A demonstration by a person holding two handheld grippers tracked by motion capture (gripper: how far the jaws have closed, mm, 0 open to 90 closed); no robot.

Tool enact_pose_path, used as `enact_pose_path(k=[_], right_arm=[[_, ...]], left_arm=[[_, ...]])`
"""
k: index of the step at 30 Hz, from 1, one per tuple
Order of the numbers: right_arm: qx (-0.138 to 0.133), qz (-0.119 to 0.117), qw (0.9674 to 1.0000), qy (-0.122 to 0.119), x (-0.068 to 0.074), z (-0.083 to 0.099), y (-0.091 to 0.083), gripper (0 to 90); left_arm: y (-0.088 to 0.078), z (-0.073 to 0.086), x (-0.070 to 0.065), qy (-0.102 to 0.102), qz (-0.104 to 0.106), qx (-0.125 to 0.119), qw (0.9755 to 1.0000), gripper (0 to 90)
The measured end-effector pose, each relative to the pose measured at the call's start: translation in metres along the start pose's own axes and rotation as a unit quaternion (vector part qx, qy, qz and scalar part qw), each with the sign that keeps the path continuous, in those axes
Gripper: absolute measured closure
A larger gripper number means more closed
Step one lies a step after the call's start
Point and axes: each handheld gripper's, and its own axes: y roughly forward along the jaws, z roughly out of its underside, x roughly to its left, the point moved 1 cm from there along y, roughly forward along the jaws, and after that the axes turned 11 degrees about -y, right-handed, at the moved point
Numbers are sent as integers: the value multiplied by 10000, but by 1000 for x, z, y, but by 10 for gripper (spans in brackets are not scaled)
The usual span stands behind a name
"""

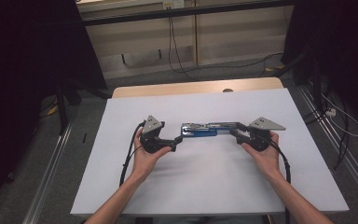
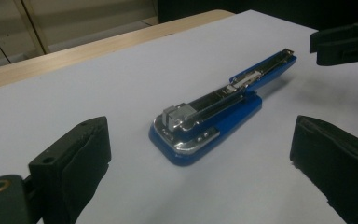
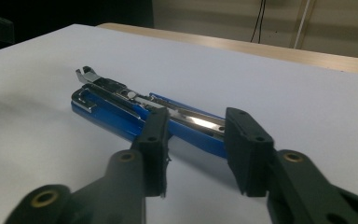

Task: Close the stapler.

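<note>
**A:** How is your right gripper point(image 3: 196, 126) set?

**B:** Your jaws are drawn partway in and sit on either side of the near end of the stapler point(image 3: 121, 100). One pad lies against its blue side. I cannot tell whether the other pad touches it, so I cannot tell whether you grip it.

**A:** And your left gripper point(image 2: 200, 126)?

**B:** Your jaws stand wide apart with nothing in them. The stapler's point(image 2: 205, 121) rounded blue end lies just ahead of them, clear of both pads.

**A:** Where does the stapler lie?

**B:** From above, the stapler point(image 1: 200, 129) is around the middle of the tabletop point(image 1: 191, 186). It is a little nearer the far edge than the near one, with its length along that edge. Its bright metal channel faces up on the blue base. In the left gripper view the end farthest from you sits raised off the surface.

**A:** How do the two grippers stand to it?

**B:** You have one at each end, and they point at each other. Your left gripper point(image 1: 177, 140) is just short of the left end. Your right gripper point(image 1: 237, 132) is at the right end.

**A:** And your hands?

**B:** Your left hand point(image 1: 147, 156) and right hand point(image 1: 263, 154) hold the grippers from the near side, and your forearms come in over the near edge. A wooden strip point(image 1: 196, 87) runs along the far edge.
</note>
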Motion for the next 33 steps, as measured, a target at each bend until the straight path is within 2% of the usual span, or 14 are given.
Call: enact_pose_path(k=[3, 6, 10, 13, 16, 18, 20, 22, 26, 29, 31, 33], right_arm=[[-73, -77, 9999, 50, 0, -1, -1, 790], [-3, -190, 9998, 74, -1, 0, -1, 891], [228, -431, 9988, 37, 0, 2, 2, 900], [320, -419, 9986, -92, 2, 1, 2, 900], [397, -367, 9984, -138, 1, 2, 1, 900], [412, -337, 9985, -123, -1, 3, 1, 900], [417, -324, 9985, -119, -2, 4, 1, 900], [446, -322, 9984, -140, -3, 5, 1, 900], [473, -323, 9982, -192, -2, 6, 1, 900], [491, -349, 9979, -257, -2, 6, 1, 900], [497, -367, 9978, -232, -2, 6, 2, 900], [485, -359, 9979, -224, -2, 6, 2, 900]], left_arm=[[5, -3, 4, -86, -75, -33, 9999, 73], [11, -5, 5, -40, -136, -47, 9999, 75], [18, -10, 7, -78, -206, -131, 9997, 89], [23, -13, 7, -116, -188, -113, 9997, 114], [23, -15, 5, -173, -90, -242, 9995, 204], [21, -17, 2, -50, -92, -372, 9993, 256], [21, -18, 2, -117, -42, -403, 9991, 295], [21, -17, 3, -103, -45, -333, 9994, 368], [26, -13, 4, -197, 33, -133, 9997, 466], [29, -11, 4, -181, 80, -61, 9998, 572], [31, -10, 3, -179, 128, -25, 9998, 664], [33, -9, 2, -161, 180, 11, 9997, 718]])
